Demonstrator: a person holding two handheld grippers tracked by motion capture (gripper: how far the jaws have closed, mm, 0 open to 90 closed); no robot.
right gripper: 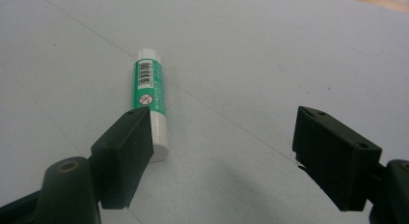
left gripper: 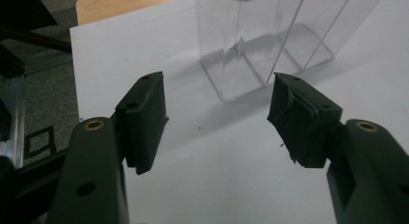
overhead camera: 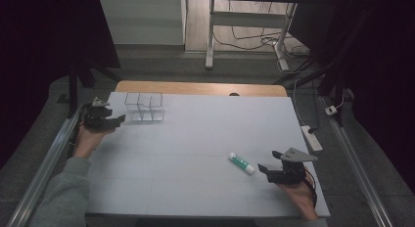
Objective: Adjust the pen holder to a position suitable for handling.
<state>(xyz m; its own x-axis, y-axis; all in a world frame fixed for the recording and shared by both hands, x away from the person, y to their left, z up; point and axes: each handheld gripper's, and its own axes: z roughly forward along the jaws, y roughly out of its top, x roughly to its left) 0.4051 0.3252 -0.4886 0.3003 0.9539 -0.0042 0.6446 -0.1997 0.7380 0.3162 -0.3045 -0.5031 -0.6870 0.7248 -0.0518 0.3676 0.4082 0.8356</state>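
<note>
Both grippers spread wide, nothing held.

The right gripper (overhead camera: 270, 162) sits just beside the glue stick (overhead camera: 241, 163), lying flat mid-table with bare board around it. The left gripper (overhead camera: 121, 118) faces the clear box (overhead camera: 144, 106) near the table's (overhead camera: 195, 197) far-left edge.

Grey sleeve (overhead camera: 61, 195), black blocky fingers (left gripper: 144, 120)

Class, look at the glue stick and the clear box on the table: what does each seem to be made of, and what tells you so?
Glue stick: probably smooth plastic, white with a green printed label. Box: likely clear hard plastic; the table shows through its glossy walls.
</note>
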